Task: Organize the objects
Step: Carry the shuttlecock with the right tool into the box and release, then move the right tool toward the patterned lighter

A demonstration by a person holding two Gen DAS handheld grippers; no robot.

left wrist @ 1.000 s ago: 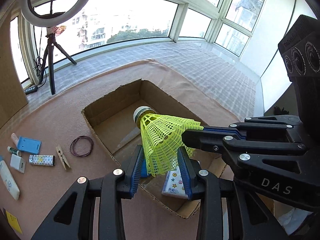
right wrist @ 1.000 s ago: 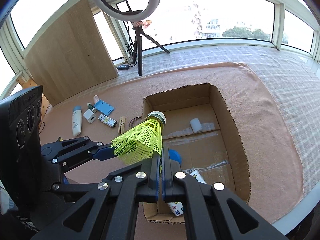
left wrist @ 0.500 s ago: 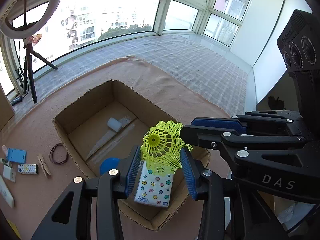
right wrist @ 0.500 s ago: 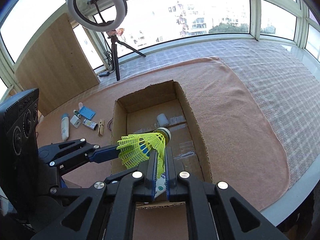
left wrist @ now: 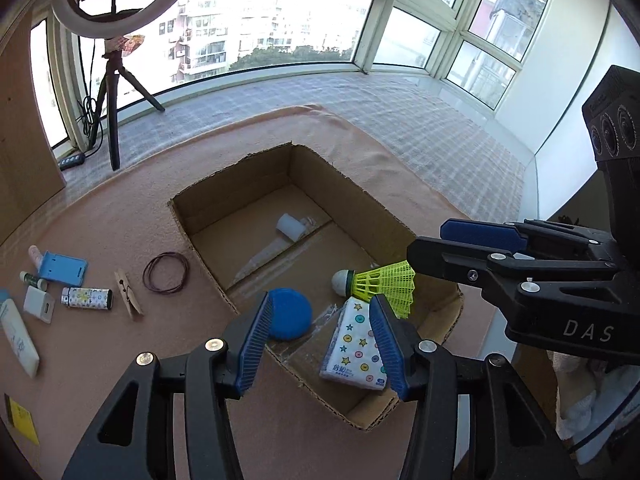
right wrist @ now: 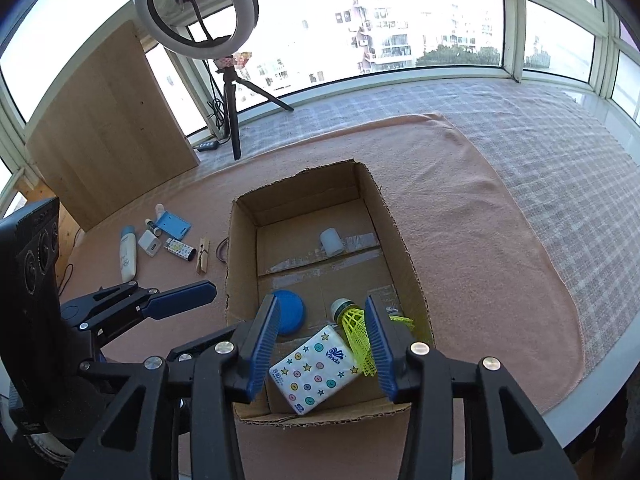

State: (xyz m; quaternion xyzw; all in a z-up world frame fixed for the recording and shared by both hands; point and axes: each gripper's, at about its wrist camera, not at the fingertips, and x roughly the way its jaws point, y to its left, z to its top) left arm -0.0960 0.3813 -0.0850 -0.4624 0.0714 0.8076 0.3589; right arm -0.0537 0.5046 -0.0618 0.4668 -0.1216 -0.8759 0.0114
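Note:
An open cardboard box (right wrist: pixel 384 204) (left wrist: pixel 188 216) stands on a pink cloth. Inside it lie a yellow shuttlecock (right wrist: pixel 354 328) (left wrist: pixel 380 282), a star-patterned tissue pack (right wrist: pixel 314 372) (left wrist: pixel 358 346), a blue round lid (right wrist: pixel 288 312) (left wrist: pixel 288 318) and a white cylinder (right wrist: pixel 331 241) (left wrist: pixel 290 227). My right gripper (right wrist: pixel 322 344) is open above the box's near end, the shuttlecock lying free beside its right finger. My left gripper (left wrist: pixel 320 336) is open and empty over the box's near-left edge.
Left of the box on the cloth lie a clothespin (left wrist: pixel 128 294), a rubber band ring (left wrist: pixel 165 271), a patterned small tube (left wrist: pixel 86 298), a blue card holder (left wrist: pixel 64 267), a white adapter (left wrist: pixel 38 304) and a white tube (left wrist: pixel 18 338). A ring light on a tripod (right wrist: pixel 230 92) stands behind.
My right gripper has opened and the shuttlecock has dropped into the box beside the tissue pack. My left gripper has drawn back to the left.

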